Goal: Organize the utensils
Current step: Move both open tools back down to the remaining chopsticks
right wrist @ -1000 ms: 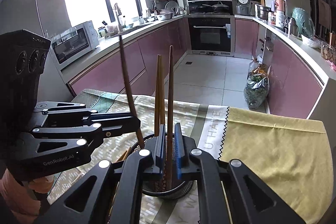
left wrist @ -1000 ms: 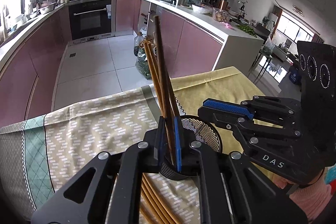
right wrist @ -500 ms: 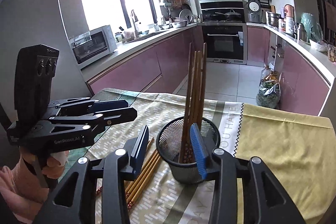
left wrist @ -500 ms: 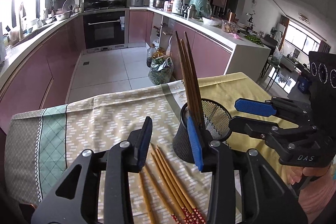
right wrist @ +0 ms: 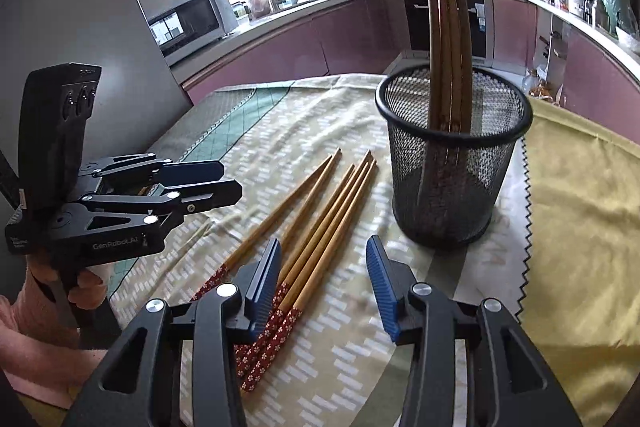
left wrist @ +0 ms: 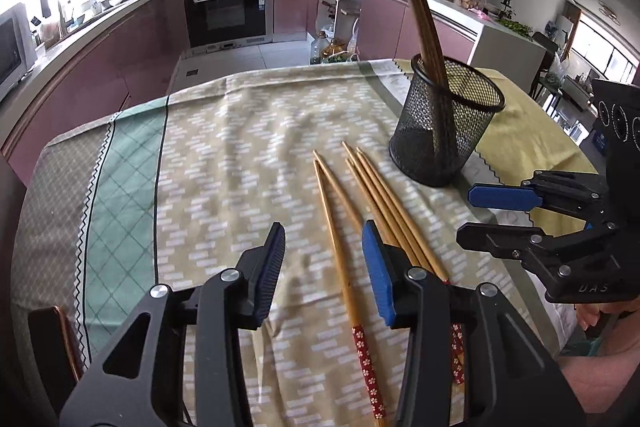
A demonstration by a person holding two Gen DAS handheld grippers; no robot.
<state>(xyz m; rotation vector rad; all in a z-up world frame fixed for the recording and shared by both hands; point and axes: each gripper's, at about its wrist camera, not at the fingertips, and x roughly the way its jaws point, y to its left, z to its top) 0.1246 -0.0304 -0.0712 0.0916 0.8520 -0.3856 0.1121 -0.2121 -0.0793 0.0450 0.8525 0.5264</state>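
A black mesh cup (left wrist: pixel 444 125) (right wrist: pixel 454 155) stands upright on the tablecloth with several dark wooden chopsticks (left wrist: pixel 420 11) (right wrist: pixel 446 27) upright in it. Several light bamboo chopsticks (left wrist: pixel 352 223) (right wrist: pixel 320 223) with red flowered ends lie flat on the cloth beside the cup. My left gripper (left wrist: pixel 324 267) is open and empty, low over the loose chopsticks. My right gripper (right wrist: pixel 324 277) is open and empty, over their red ends, just short of the cup. Each gripper shows in the other's view: the right one (left wrist: pixel 500 215), the left one (right wrist: pixel 224 179).
A patterned cloth (left wrist: pixel 224 147) covers the table, with a yellow part (right wrist: pixel 576 211) to the right of the cup. A dark phone-like object (left wrist: pixel 56 343) lies at the table's left front edge. Kitchen cabinets and an oven (left wrist: pixel 226 9) stand beyond the table.
Both grippers opened and let go of the dark chopsticks, which now stand in the cup. Both drew back and down toward the loose chopsticks on the cloth.
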